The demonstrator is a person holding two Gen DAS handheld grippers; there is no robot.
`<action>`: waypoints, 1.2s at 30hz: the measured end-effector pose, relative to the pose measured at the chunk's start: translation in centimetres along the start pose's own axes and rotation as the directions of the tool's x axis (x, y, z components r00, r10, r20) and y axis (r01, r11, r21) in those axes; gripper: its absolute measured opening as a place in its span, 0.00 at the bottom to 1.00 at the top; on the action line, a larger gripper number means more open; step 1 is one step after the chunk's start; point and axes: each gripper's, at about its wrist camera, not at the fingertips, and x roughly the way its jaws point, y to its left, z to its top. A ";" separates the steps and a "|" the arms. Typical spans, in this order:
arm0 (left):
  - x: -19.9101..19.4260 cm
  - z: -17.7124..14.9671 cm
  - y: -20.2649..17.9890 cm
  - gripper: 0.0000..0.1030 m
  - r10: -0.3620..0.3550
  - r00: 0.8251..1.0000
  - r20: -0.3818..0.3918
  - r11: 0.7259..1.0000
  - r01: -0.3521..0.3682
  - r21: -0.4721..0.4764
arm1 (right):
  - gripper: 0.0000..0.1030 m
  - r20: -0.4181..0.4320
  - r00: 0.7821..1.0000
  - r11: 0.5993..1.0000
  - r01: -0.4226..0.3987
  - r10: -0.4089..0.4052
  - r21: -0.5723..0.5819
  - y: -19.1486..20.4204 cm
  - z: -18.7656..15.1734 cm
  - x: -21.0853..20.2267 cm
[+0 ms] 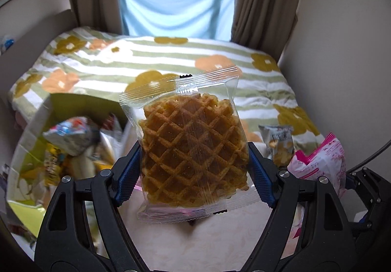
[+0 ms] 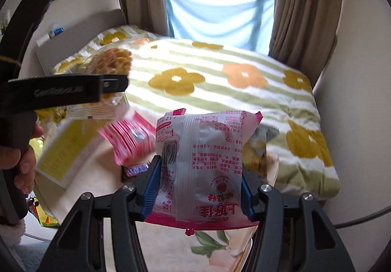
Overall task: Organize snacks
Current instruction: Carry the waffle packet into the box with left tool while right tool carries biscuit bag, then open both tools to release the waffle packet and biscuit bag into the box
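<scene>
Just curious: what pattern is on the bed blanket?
Green and white stripes with yellow and orange flowers on the blanket, clearest in the right wrist view.

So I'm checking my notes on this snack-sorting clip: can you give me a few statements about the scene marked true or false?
1. The left gripper holds a clear-wrapped waffle. True.
2. The right gripper is empty. False: its fingers clamp a pink-and-white packet.
3. The yellow-green box already holds snacks. True.
4. The blanket is plain blue. False: it is green-and-white striped with flowers.
</scene>
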 end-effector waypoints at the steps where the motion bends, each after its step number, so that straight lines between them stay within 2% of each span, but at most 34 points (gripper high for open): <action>1: -1.0 0.4 1.0 0.75 0.002 1.000 0.018 1.000 -0.002 -0.008 | 0.50 0.010 1.000 1.000 -0.002 0.002 -0.007 0.5 0.6 -0.3; 7: -4.8 1.3 6.7 0.75 -0.006 0.998 0.070 1.000 0.008 -0.031 | 0.50 0.056 0.998 0.999 -0.031 0.032 -0.016 3.6 3.9 -1.2; 10: -6.3 1.3 10.6 0.76 -0.003 0.997 0.081 1.000 0.005 -0.029 | 0.50 0.073 0.995 0.998 -0.062 0.063 -0.015 6.6 5.7 -1.1; 14: -7.1 1.0 16.3 0.75 0.003 0.998 0.059 0.999 0.000 -0.050 | 0.50 0.088 0.991 0.995 -0.101 0.103 -0.019 11.3 7.9 -0.3; 18: -7.7 0.1 22.6 0.75 0.041 0.998 0.042 0.998 -0.039 -0.049 | 0.50 0.088 0.982 0.986 -0.168 0.169 -0.021 16.3 9.8 1.1; 23: -7.0 -1.6 28.1 0.76 0.057 0.998 -0.013 0.998 -0.057 -0.013 | 0.50 0.074 0.975 0.978 -0.210 0.211 -0.018 22.2 10.9 3.2; 30: -3.7 -4.5 31.5 0.76 0.029 0.991 -0.130 0.999 -0.026 0.021 | 0.50 0.004 0.974 0.974 -0.225 0.225 0.017 26.7 10.9 6.0; 36: -1.2 -6.7 31.8 0.76 0.025 0.979 -0.205 0.999 -0.020 0.029 | 0.50 -0.046 0.971 0.972 -0.231 0.233 0.041 27.0 10.6 7.4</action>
